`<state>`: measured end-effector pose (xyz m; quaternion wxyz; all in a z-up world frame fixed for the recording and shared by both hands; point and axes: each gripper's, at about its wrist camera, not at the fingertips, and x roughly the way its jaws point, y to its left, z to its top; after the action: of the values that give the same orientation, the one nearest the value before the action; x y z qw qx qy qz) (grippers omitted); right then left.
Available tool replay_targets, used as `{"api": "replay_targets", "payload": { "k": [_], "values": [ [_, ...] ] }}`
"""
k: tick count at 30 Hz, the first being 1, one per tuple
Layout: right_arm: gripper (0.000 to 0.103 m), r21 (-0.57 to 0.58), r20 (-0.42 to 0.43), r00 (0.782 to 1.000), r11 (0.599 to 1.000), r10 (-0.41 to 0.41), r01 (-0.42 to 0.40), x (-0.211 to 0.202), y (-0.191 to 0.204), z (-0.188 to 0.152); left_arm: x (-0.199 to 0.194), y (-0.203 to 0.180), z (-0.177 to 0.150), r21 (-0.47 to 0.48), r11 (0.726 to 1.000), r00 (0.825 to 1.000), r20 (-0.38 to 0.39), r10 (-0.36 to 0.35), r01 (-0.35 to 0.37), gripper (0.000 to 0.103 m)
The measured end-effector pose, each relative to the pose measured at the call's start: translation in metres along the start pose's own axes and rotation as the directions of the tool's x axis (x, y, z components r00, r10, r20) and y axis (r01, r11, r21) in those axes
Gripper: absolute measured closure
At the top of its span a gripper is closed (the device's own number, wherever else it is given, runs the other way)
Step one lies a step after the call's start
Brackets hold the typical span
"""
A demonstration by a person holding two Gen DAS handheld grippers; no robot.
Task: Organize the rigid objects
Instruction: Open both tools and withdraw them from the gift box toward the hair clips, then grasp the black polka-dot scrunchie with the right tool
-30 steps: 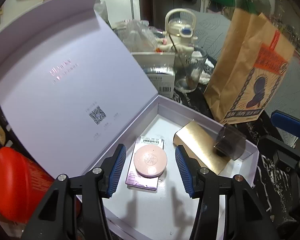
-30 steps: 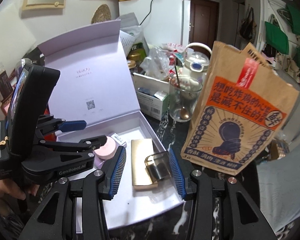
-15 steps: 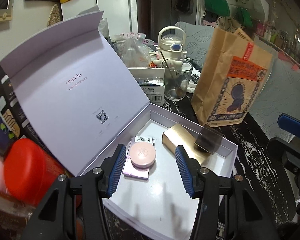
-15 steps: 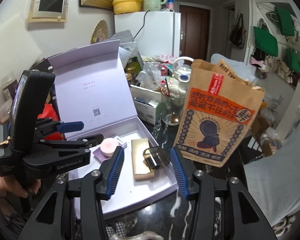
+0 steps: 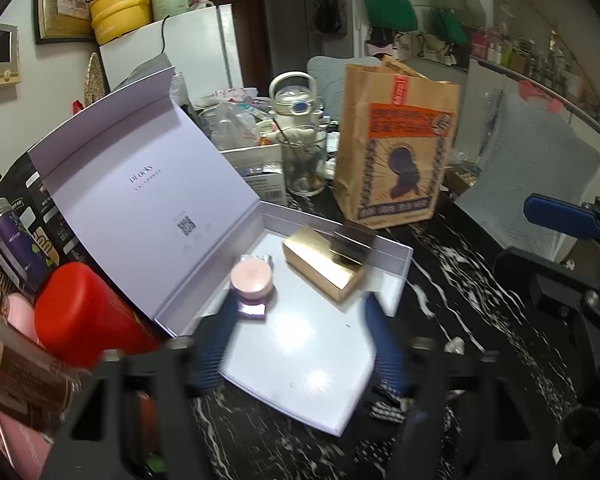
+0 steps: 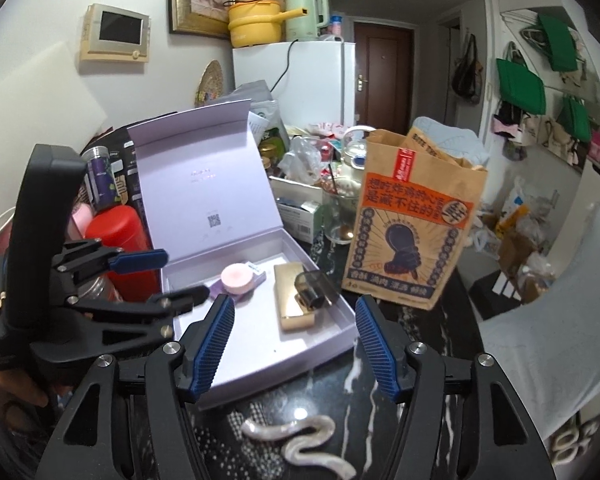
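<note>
Right wrist view: both grippers (image 6: pixel 294 340) (image 5: pixel 296 340) just opened, empty — items sit in box (image 6: pixel 332 334); next, close the lid (image 6: pixel 196 176).

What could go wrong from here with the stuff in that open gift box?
The smoky clear case lies tilted on the gold box and may slide off if the gift box is jostled. The pink compact sits loosely on a small purple box, so closing the lid could shift both.
</note>
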<state>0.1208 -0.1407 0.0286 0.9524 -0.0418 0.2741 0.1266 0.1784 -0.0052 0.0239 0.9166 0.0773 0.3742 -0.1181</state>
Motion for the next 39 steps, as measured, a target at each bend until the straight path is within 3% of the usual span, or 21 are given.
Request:
{"api": "replay_targets", "payload": {
  "k": [2,18,27,39],
  "values": [
    [0.039,0.011,-0.003,1.000,1.000,-0.013,0.013,-0.007,-0.002,-0.006,-0.008,-0.006,-0.007,0.009,1.000,1.000,0.026,0.013,-0.013,0.010],
    [0.037,0.073,-0.040,0.999,0.997,-0.034,0.037,-0.043,-0.013,-0.067,-0.029,-0.019,-0.048,0.005,1.000,1.000,-0.016,-0.006,0.006,0.010],
    [0.037,0.101,-0.067,0.996,0.994,0.058,-0.051,-0.032,-0.006,-0.105,-0.025,-0.006,-0.078,-0.029,0.999,0.999,-0.052,-0.016,0.015,0.010],
    [0.037,0.065,-0.157,0.964,0.976,0.213,-0.206,0.003,0.030,-0.143,-0.015,0.013,-0.109,-0.090,0.995,0.992,-0.118,-0.041,0.030,0.010]
  ]
}}
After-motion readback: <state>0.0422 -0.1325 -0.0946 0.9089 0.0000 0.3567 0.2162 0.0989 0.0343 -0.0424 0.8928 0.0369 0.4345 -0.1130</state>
